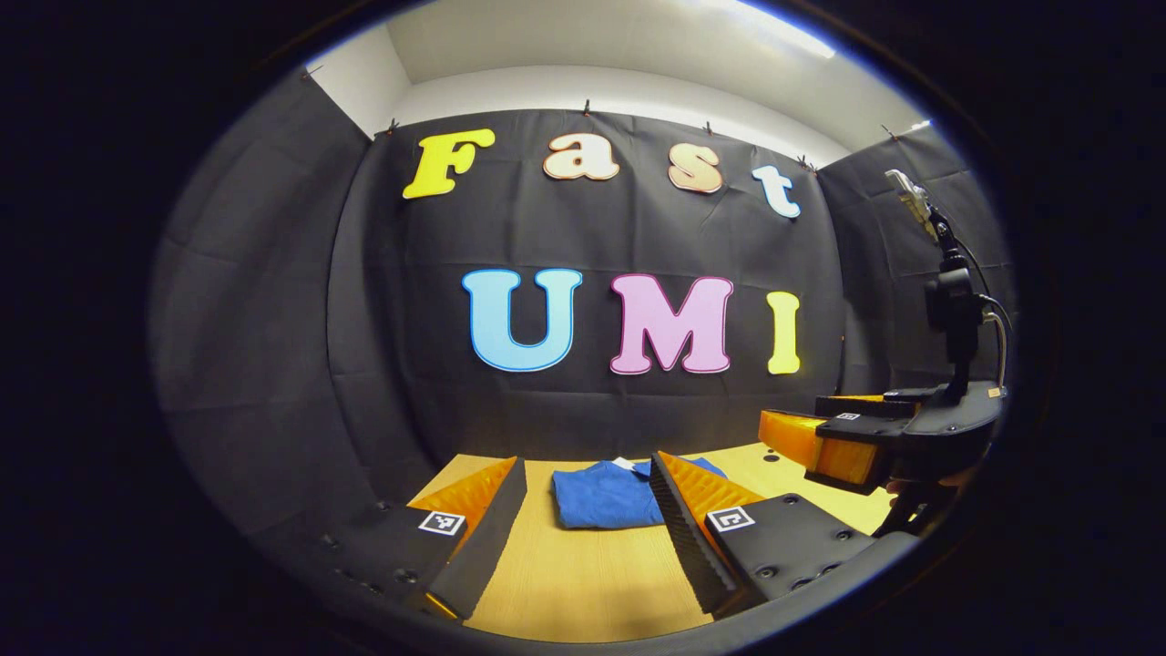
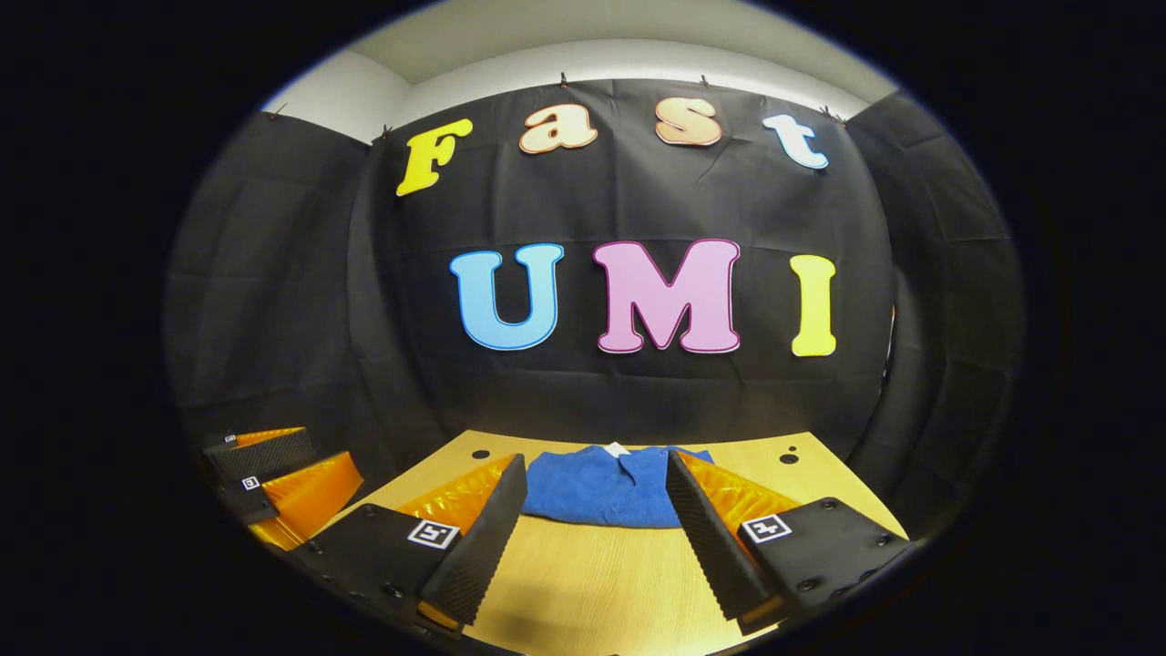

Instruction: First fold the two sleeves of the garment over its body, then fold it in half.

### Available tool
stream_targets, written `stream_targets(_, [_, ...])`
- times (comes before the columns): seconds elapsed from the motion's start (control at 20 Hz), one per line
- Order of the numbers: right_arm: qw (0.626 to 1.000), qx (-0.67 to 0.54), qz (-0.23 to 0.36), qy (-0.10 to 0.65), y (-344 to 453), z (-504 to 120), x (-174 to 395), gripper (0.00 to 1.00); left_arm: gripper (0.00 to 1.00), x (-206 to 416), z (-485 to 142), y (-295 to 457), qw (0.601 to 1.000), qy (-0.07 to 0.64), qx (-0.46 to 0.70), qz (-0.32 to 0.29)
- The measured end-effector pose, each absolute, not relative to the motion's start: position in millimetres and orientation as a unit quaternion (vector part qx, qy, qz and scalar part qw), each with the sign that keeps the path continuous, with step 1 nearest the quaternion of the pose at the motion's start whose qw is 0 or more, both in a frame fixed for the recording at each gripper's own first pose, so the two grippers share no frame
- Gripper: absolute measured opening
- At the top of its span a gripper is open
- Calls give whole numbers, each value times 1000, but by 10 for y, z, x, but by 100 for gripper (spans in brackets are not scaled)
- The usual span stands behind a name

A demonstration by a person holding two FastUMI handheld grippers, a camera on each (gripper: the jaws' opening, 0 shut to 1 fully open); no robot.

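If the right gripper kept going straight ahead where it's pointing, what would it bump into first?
Probably the folded blue garment, which lies on the wooden table between the open fingers of the right gripper. If the gripper passes above it, the black cloth wall comes next. Depth is hard to judge.

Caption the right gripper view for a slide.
Right gripper, jaws open, faces the folded blue garment on the wooden table.

Blue garment (image 1: pixel 606 495) w/ white neck tag; light wood-grain table (image 2: pixel 592 583).
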State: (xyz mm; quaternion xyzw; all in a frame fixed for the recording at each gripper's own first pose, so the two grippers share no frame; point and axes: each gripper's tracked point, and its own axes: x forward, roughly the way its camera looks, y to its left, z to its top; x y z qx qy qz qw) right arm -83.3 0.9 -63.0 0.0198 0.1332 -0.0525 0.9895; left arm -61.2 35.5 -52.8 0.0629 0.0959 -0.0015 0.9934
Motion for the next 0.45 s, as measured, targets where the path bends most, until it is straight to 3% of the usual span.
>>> stream_targets(0.45, [988, 24, -69, 137, -138, -665, -778, 96, 78, -581, -429, 455, 994, 76, 82, 13])
